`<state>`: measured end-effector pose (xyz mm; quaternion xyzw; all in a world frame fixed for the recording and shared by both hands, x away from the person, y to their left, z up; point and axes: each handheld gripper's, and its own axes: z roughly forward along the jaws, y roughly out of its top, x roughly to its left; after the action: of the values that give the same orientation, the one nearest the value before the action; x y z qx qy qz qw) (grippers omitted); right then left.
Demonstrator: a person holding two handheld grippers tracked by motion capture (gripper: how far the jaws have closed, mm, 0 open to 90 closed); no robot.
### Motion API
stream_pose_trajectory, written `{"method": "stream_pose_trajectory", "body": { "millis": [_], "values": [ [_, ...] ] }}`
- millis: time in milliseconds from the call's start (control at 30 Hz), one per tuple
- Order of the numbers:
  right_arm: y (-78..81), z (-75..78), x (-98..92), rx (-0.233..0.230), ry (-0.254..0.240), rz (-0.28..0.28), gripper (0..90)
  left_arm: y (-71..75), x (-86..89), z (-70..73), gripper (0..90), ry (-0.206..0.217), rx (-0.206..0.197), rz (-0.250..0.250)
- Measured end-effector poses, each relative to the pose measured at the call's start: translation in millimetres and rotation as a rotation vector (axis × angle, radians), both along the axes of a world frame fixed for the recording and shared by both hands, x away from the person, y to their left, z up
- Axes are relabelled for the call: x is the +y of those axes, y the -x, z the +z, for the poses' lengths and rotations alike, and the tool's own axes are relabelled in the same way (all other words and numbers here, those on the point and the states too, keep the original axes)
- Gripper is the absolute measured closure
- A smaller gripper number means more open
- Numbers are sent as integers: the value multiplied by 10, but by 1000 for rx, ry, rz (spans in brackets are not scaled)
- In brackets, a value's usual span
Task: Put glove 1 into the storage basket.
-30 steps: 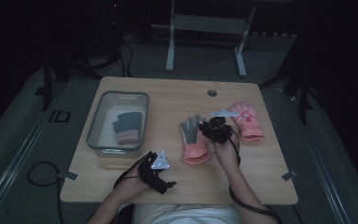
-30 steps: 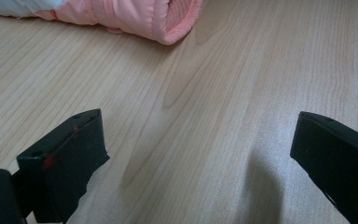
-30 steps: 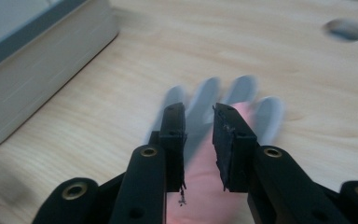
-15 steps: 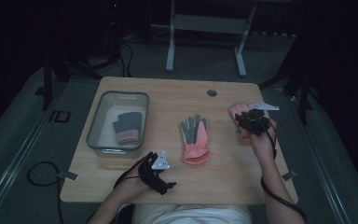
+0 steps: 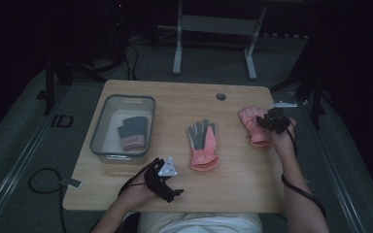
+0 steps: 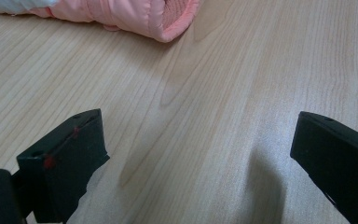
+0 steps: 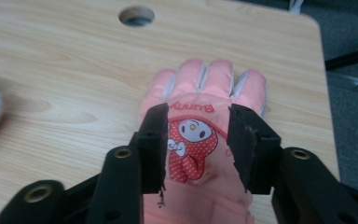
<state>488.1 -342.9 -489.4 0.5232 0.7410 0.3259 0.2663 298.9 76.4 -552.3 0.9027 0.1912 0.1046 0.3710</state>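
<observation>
jaws on the right gripper (image 7: 198, 144) have just been opening and now stand apart over the pink glove with the cartoon face (image 7: 200, 154), which lies flat near the right edge of the table (image 5: 233, 182), its fingers pointing toward the round hole (image 5: 221, 96); i cannot tell if the pads touch it. the left gripper (image 6: 198, 158) sits low at the near edge with its jaws wide apart and nothing between them, just bare wood. another pink glove (image 5: 203, 145) lies palm up in the middle, and a grey glove (image 5: 132, 132) rests inside the clear bin (image 5: 99, 131) on the left.
</observation>
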Motion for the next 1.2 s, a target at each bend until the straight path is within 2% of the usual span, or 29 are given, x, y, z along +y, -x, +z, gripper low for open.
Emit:
{"method": "stream_pose_trajectory", "body": {
  "millis": [133, 200, 367, 400, 467, 533, 700, 833, 933, 1133, 1200],
  "values": [
    [-146, -110, -26, 38, 12, -5, 537, 1, 8, 5, 28, 0, -2, 0],
    [-201, -169, -26, 54, 40, -10, 522, 2, 9, 5, 28, -1, -4, -1],
    [-251, -311, -11, 78, 51, -8, 492, -6, 17, 2, 28, -1, -2, 5],
    [-246, -336, 10, 72, 81, -2, 496, -5, 18, 2, 28, -3, -3, 6],
    [-237, -366, 41, 68, 111, 5, 503, 0, 17, 1, 28, -2, -3, 6],
    [-235, -384, 56, 65, 124, 5, 513, 2, 16, 1, 28, -3, -5, 6],
    [-216, -423, 100, 55, 150, 4, 670, 4, 21, -2, 28, 1, -5, 4],
    [-227, -410, 84, 68, 121, -9, 767, 0, 27, -2, 28, -1, -3, 1],
    [-218, -392, 100, 67, 118, -21, 822, 1, 27, -3, 28, -3, -4, 0],
    [-144, -225, 85, 59, 81, -48, 845, -4, 33, -7, 28, 1, -4, -1],
    [-78, -152, 77, 34, 69, -62, 847, -8, 36, -10, 28, 4, -2, 1]
  ]
}}
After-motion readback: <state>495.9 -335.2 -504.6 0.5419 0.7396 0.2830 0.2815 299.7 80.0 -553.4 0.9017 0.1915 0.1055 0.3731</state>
